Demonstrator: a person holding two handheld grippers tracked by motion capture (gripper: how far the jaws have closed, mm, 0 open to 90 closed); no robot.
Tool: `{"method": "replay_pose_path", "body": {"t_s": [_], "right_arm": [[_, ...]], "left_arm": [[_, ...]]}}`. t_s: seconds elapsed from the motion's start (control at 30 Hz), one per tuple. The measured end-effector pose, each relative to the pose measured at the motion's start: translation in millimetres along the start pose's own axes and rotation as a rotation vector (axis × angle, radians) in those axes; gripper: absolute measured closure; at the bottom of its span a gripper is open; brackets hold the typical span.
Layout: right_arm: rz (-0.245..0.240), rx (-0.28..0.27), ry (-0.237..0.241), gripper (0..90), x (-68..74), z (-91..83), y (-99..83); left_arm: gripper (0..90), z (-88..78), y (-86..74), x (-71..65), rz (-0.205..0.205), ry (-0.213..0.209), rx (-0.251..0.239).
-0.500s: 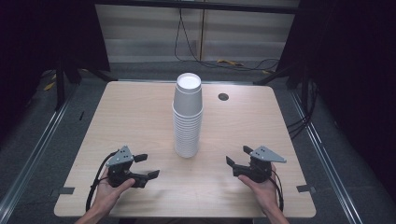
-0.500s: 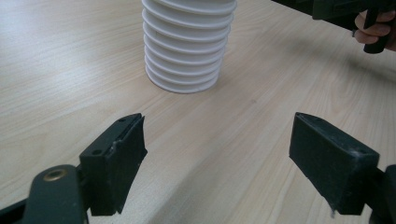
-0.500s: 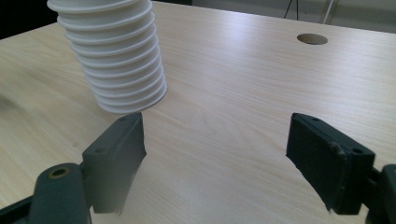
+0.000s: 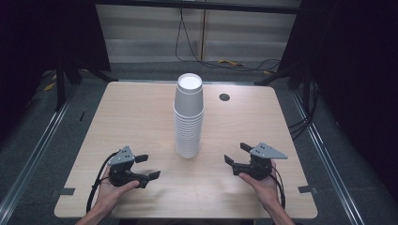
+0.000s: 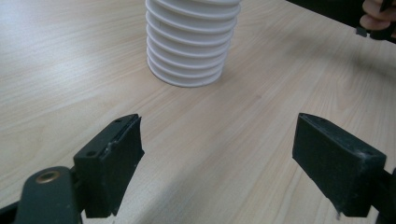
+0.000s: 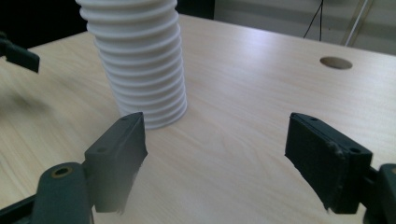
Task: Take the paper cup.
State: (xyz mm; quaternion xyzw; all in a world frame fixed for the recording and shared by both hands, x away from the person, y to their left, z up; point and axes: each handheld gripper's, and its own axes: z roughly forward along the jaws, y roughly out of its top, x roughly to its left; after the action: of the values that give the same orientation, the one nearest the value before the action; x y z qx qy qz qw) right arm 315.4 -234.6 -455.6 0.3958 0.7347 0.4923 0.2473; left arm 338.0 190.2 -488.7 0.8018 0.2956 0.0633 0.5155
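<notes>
The cups (image 4: 189,117) stand as one tall white stack, nested upside down, on the desk (image 4: 141,117), between the two claws and a little ahead of both; the left claw (image 4: 144,166) sits low with jaws spread and nothing in them, and the right claw (image 4: 237,153) is likewise released, jaws wide apart and bare.

From the left claw the stack (image 5: 191,42) stands ahead and slightly to its right; from the right claw it (image 6: 137,60) lies ahead and to its left, near but not touching.

These look like thin paper or plastic cups, so the stack should be light, top-heavy and easy to tip; the walls will likely dent under a hard squeeze, and the smooth sides may slip. The ribbed look comes from the rims, each a stiffer ring than the wall between; a rim is probably the best place to grip. To lift one cup, pinch the topmost body lightly from the side while the other claw steadies the lower rims; nested cups may cling and come away in a clump.
</notes>
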Motion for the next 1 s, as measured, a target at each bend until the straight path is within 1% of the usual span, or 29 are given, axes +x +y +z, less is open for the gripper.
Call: {"method": "replay_pose_path", "body": {"t_s": [0.03, 0.17, 0.2, 0.23, 0.3, 0.43, 0.57, 0.63, 0.67, 0.73, 0.77, 0.87, 0.9, 0.93, 1.0], "right_arm": [[0.018, -0.004, 0.018, 19.4, 0.2, -1.1, 3.8], [0.014, -0.004, 0.033, 19.4, 2.4, -2.4, 7.7], [0.018, -0.001, 0.038, 19.4, 4.7, -2.8, 10.7], [0.018, -0.004, 0.041, 19.4, 5.8, -2.7, 12.5], [0.011, -0.005, 0.052, 19.4, 7.3, -2.5, 17.0], [0.015, -0.014, 0.065, 19.5, 9.3, -2.6, 24.1], [0.026, -0.021, 0.096, 19.9, 12.4, 1.1, 39.1], [0.03, -0.029, 0.101, 19.9, 13.8, 3.3, 45.3], [0.035, -0.033, 0.107, 19.8, 14.6, 4.4, 48.3], [0.029, -0.036, 0.114, 19.8, 15.4, 6.3, 54.2], [0.029, -0.036, 0.114, 19.8, 15.4, 6.3, 54.2], [0.02, -0.042, 0.127, 19.9, 17.4, 7.7, 67.2], [0.02, -0.042, 0.127, 19.9, 17.4, 7.7, 67.2], [0.014, -0.053, 0.134, 19.8, 18.4, 7.8, 73.4], [0.009, -0.065, 0.13, 19.9, 19.9, 7.6, 78.9]], "left_arm": [[15.9, -0.4, -0.5, -0.6, 0.006, 0.002, -0.002], [15.9, -1.3, -0.8, -1.4, 0.01, -0.003, -0.004], [15.9, -2.4, -0.4, -2.1, 0.008, -0.013, -0.017], [15.9, -2.8, -0.3, -2.1, 0.012, -0.013, -0.02], [15.9, -3.6, -0.8, -2.2, 0.019, -0.011, -0.014], [15.9, -4.5, -2.2, -2.4, 0.014, -0.018, -0.012], [16.2, -4.7, -2.5, -5.1, 0.023, -0.024, -0.007], [16.7, -4.8, -2.4, -5.7, 0.027, -0.025, -0.009], [17.7, -6.2, -2.0, -7.0, 0.032, -0.025, -0.021], [18.1, -6.4, -1.9, -7.1, 0.031, -0.028, -0.019], [18.0, -6.4, -1.9, -7.1, 0.031, -0.028, -0.019], [16.3, -6.1, -2.1, -6.7, 0.021, -0.026, -0.019], [15.9, -6.1, -2.1, -6.7, 0.021, -0.026, -0.019], [15.8, -6.5, -2.0, -6.5, 0.026, -0.033, -0.019], [15.8, -6.8, -2.1, -7.0, 0.025, -0.038, -0.019]]}}
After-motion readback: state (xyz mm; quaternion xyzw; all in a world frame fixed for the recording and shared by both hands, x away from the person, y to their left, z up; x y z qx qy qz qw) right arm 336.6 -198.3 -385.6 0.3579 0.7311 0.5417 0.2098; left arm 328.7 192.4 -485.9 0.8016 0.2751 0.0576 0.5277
